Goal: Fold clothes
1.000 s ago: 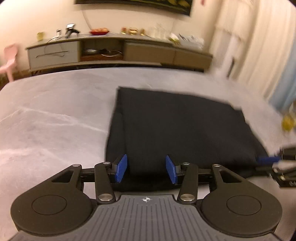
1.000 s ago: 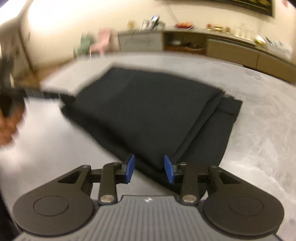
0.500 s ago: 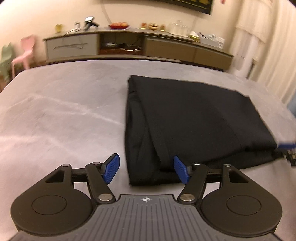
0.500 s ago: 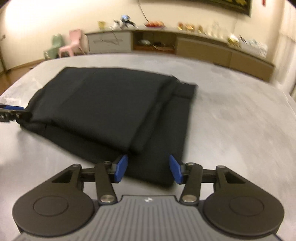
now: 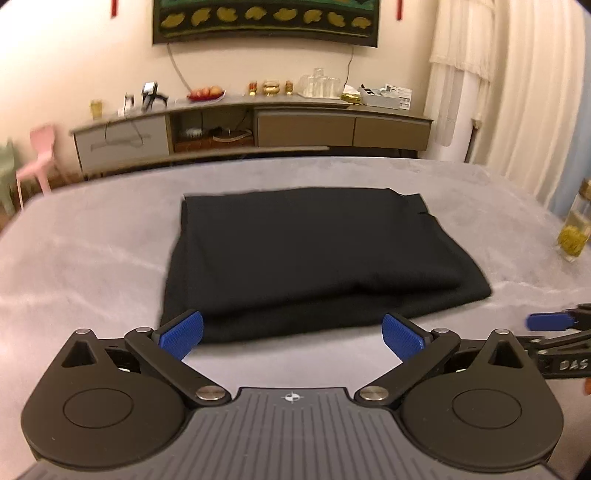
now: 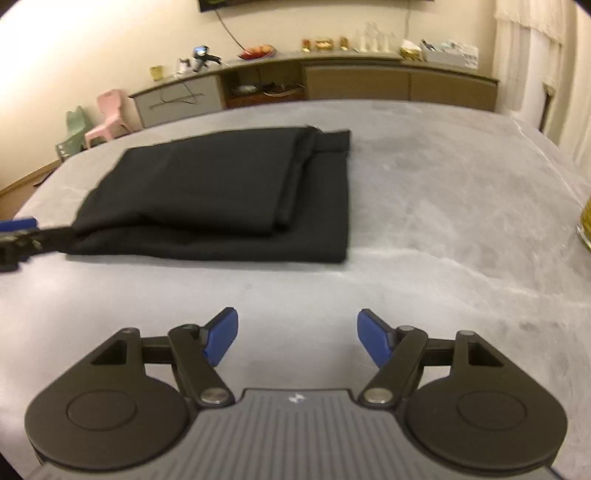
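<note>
Left gripper (image 5: 291, 334): lower centre of the left wrist view, blue pads spread wide apart, nothing between them. The left pad (image 5: 181, 334) sits just at the near left corner of the cloth; contact cannot be confirmed.

Black garment (image 5: 306, 254): centre of frame, folded into a rough rectangle of several layers, lying flat on the grey table (image 5: 81, 258). The upper layer stops short of the near edge, leaving a lower layer showing as a strip along the front and right.

Right gripper (image 5: 546, 322): lower right edge of this view, one blue pad and dark linkage visible, clear of the garment's near right corner.

Glass jar (image 5: 574, 230): right edge, yellowish contents, standing on the table well apart from the garment.

Sideboard (image 5: 255, 127): upper centre, against the wall, carrying small items; framed picture (image 5: 266, 18) above it; pink chair (image 5: 37, 158) at left edge.

Right wrist view. Right gripper (image 6: 297, 338): lower centre, pads held apart, empty, over bare table (image 6: 443, 240), well short of the garment.

Black garment (image 6: 221, 195): upper left of centre, folded, a layered edge running down its right portion, with a single layer extending further right.

Left gripper (image 6: 16, 230): left edge, blue pad just beside the garment's left corner.

Jar (image 6: 585, 229): right edge, partly cut off.
</note>
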`<state>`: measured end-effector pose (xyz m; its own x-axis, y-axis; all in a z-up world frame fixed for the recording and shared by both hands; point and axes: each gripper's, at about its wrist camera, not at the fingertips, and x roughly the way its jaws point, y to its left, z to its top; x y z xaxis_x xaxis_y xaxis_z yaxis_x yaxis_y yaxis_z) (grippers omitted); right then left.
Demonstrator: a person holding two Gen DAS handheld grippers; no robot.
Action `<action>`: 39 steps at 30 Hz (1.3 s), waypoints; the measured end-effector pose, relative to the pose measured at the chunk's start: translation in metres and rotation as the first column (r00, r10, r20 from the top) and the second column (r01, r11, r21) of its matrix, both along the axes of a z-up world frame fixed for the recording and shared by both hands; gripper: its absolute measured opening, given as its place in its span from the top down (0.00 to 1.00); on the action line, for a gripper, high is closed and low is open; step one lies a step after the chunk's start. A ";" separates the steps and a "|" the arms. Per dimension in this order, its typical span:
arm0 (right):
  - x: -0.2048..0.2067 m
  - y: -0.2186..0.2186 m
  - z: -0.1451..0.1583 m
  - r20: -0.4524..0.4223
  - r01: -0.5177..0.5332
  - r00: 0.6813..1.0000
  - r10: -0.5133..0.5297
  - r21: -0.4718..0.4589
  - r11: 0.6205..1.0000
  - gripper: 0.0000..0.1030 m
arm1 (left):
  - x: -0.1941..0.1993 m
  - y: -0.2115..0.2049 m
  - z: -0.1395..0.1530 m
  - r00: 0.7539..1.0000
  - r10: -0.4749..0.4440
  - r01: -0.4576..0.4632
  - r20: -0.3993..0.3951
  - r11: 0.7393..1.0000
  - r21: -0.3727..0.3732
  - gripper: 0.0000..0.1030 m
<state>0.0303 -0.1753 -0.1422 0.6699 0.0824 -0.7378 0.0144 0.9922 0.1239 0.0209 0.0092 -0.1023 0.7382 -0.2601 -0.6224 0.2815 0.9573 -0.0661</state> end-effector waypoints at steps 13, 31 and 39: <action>-0.019 0.025 0.016 0.046 -0.060 0.997 0.063 -0.076 0.995 0.15 | -0.045 -0.011 -0.009 0.997 0.075 -0.074 0.023 0.996 -0.046 0.01; -0.026 0.029 0.013 0.033 -0.059 0.997 0.063 -0.112 0.992 0.14 | -0.052 -0.029 -0.006 0.996 0.091 -0.091 -0.004 0.995 -0.048 0.01; -0.026 0.030 0.012 0.028 -0.065 0.997 0.068 -0.120 0.991 0.14 | -0.057 -0.031 -0.007 0.993 0.111 -0.111 0.028 0.994 0.001 0.01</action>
